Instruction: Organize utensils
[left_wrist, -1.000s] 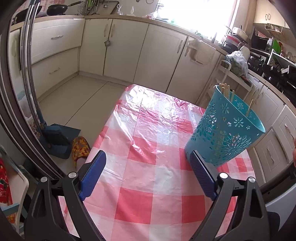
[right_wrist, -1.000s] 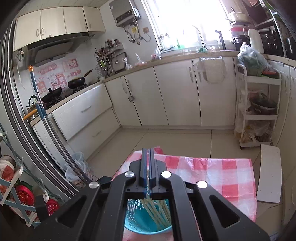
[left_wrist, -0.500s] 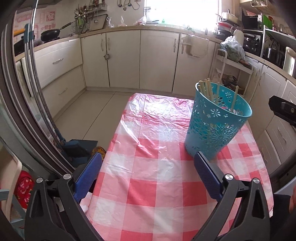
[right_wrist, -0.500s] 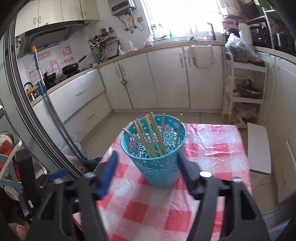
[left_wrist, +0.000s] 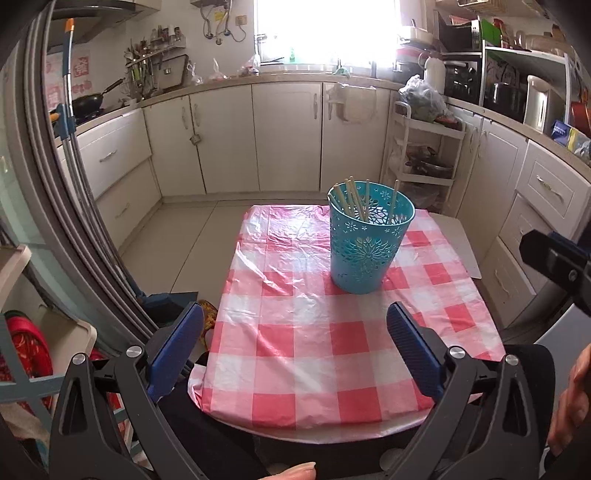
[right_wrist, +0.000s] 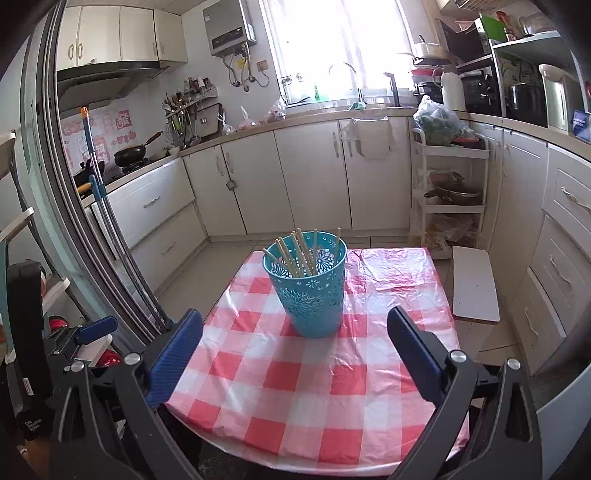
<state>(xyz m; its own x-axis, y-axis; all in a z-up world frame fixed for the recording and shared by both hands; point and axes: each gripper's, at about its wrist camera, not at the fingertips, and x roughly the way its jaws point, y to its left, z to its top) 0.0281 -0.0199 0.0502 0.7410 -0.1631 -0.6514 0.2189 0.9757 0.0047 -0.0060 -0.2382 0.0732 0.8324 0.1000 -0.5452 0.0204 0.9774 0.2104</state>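
**Inspector:** Teal, perforated plastic: is that the holder, and where does it stand?

**Operator:** Yes. I see the teal basket (left_wrist: 369, 243) upright on the table's red-and-white checked cloth (left_wrist: 295, 354), toward the far half. Pale chopsticks (left_wrist: 352, 197) stand inside it, leaning at mixed angles, tips above the rim. From my right wrist camera the same basket (right_wrist: 312, 291) and chopsticks (right_wrist: 299, 254) sit ahead of the fingers.

**Inspector:** State of the grippers?

**Operator:** My left gripper (left_wrist: 295, 354) has its jaws spread wide with nothing between the blue pads (left_wrist: 177, 350); it hangs over the near edge of the cloth, well short of the basket. My right gripper (right_wrist: 295, 350) is likewise gaping and empty, also clear of the basket. In the left view its black body pokes in at the right edge.

**Inspector:** Any writing or labels legible?

**Operator:** Little. Red-and-white decals (right_wrist: 110, 129) with characters sit on the wall behind the black wok (right_wrist: 133, 153), too small for me to read. White print runs along the black device (right_wrist: 31, 424) at the lower left of the right view, too blurred for me to read. The wall-mounted water heater (right_wrist: 229, 26) shows no brand I can make out
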